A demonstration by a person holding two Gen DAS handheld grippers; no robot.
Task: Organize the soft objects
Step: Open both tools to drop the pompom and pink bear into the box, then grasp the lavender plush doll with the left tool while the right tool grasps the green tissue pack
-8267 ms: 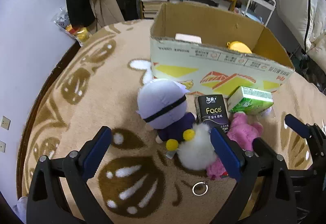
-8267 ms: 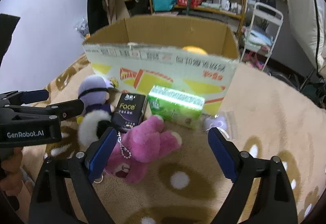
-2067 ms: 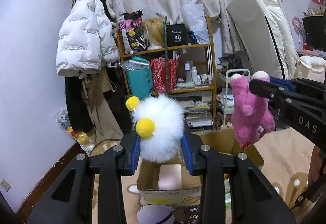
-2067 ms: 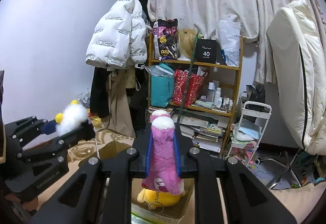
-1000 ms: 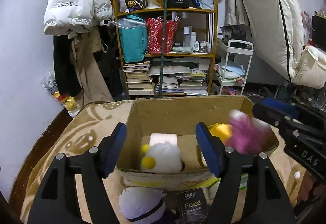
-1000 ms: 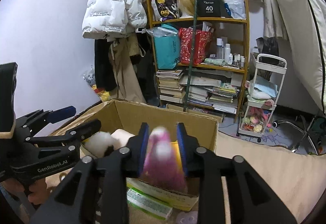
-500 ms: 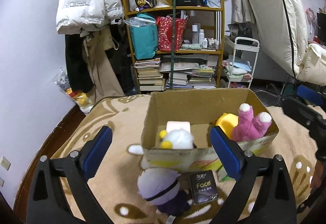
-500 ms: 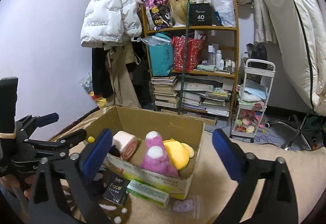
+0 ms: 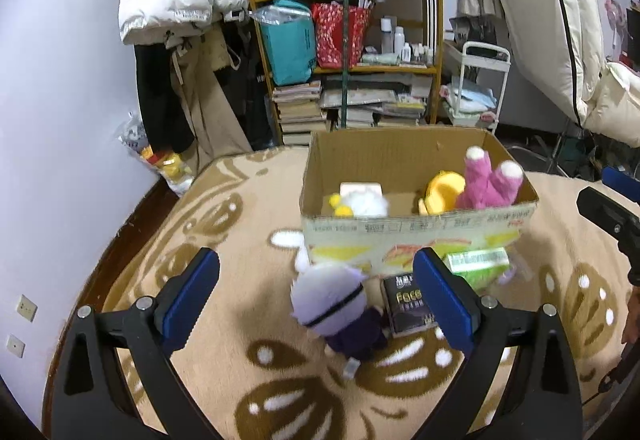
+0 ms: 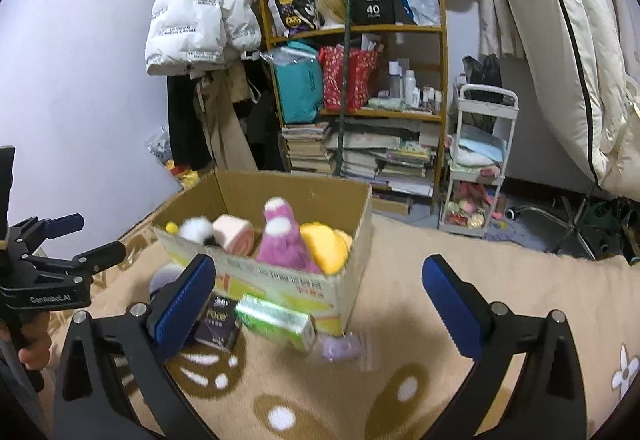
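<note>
Soft toys sit partly sorted on a beige patterned rug (image 9: 224, 328). The left gripper (image 9: 316, 300) has its blue-padded jaws spread wide with nothing held; between them, lower on the rug, lies a lavender-headed plush doll (image 9: 332, 304) in dark clothing. The right gripper (image 10: 320, 304) is likewise wide apart and holds nothing. Just beyond the doll, a black tissue pack (image 9: 408, 304) and a green tissue pack (image 9: 478, 266) lie against the front of an open cardboard box (image 9: 400, 236), with a small pale purple item (image 10: 340, 348) near its corner. Inside the box are a white fluffy toy (image 9: 362, 203) with yellow pompoms, a pink rolled item (image 10: 234, 236), a yellow plush (image 9: 442, 193) and a pink plush bear (image 9: 486, 183) upside down, feet up. Behind stand a cluttered wooden shelf (image 10: 356, 27) and a hanging white puffer jacket (image 10: 200, 19).
</note>
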